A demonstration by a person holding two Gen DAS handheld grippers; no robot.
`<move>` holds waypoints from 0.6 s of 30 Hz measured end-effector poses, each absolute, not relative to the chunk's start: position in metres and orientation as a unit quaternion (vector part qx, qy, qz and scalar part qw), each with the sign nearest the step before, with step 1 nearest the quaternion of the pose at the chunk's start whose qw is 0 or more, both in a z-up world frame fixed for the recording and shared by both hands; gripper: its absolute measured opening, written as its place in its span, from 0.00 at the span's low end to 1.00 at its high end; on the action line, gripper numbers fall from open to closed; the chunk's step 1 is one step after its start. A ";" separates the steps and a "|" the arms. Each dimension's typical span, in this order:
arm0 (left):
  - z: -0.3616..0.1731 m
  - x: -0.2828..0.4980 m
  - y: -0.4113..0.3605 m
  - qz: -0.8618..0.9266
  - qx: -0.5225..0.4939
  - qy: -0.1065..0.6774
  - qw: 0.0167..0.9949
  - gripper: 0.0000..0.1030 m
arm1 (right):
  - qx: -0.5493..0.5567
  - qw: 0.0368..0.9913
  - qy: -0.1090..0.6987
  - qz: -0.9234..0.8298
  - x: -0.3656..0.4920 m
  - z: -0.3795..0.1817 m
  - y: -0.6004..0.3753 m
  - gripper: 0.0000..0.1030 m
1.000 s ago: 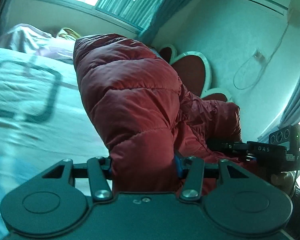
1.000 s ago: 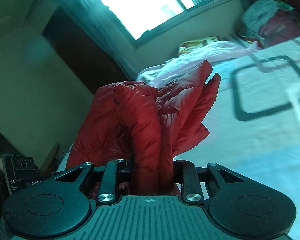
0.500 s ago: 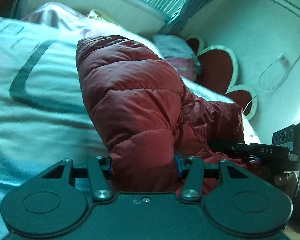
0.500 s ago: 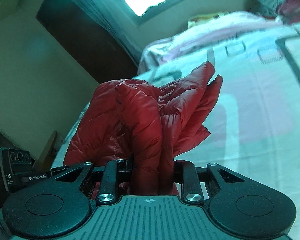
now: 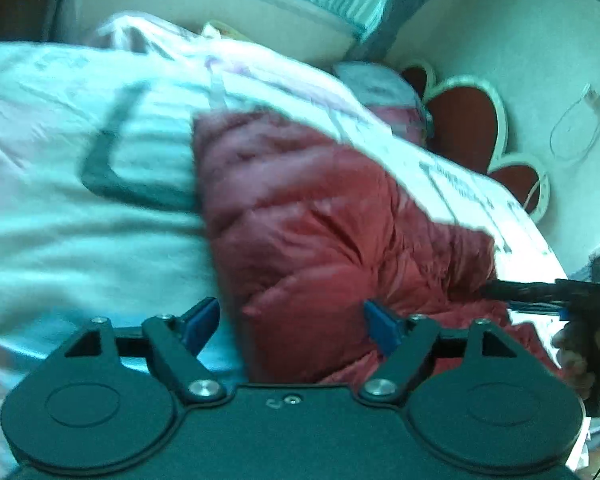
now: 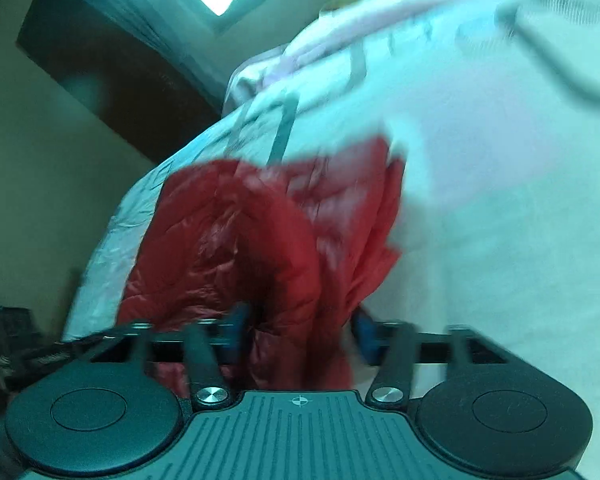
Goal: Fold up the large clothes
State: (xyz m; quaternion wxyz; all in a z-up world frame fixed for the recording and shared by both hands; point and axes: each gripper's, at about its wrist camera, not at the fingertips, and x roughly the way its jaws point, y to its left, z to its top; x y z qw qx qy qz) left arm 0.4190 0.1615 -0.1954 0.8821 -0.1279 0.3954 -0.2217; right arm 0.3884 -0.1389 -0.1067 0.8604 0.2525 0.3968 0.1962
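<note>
A red quilted down jacket [image 5: 324,232] lies bunched on the pale bed cover [image 5: 80,240]. My left gripper [image 5: 292,320] is open, its blue pads spread wide on either side of the jacket's near end. The jacket also shows in the right wrist view [image 6: 260,248], blurred by motion. My right gripper [image 6: 300,332] is open too, with jacket cloth still lying between its spread jaws. The right gripper also shows at the right edge of the left wrist view [image 5: 548,292], at the jacket's far end.
A pile of pink and white bedding [image 5: 236,60] lies at the far side of the bed under the window. A headboard of red hearts [image 5: 468,120] stands against the right wall. A dark doorway [image 6: 112,76] is at the left of the bed.
Both grippers came down toward the bed and opened. The jacket, held up a second ago, has dropped onto the cover.
</note>
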 end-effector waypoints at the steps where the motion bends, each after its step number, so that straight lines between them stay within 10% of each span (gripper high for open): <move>1: -0.188 0.416 0.163 -0.220 -0.125 0.380 0.890 0.70 | 0.250 0.866 0.385 0.197 0.388 -0.097 -0.145 0.60; 3: -0.174 0.422 0.159 -0.229 -0.119 0.361 0.896 0.59 | 0.240 0.874 0.370 0.203 0.392 -0.082 -0.147 0.59; 7: -0.161 0.449 0.124 -0.263 -0.086 0.346 0.897 0.47 | 0.183 0.885 0.371 0.212 0.417 -0.069 -0.124 0.18; 18: -0.207 0.471 0.068 -0.273 0.073 0.401 0.871 0.46 | 0.105 0.867 0.461 0.156 0.418 -0.134 -0.106 0.15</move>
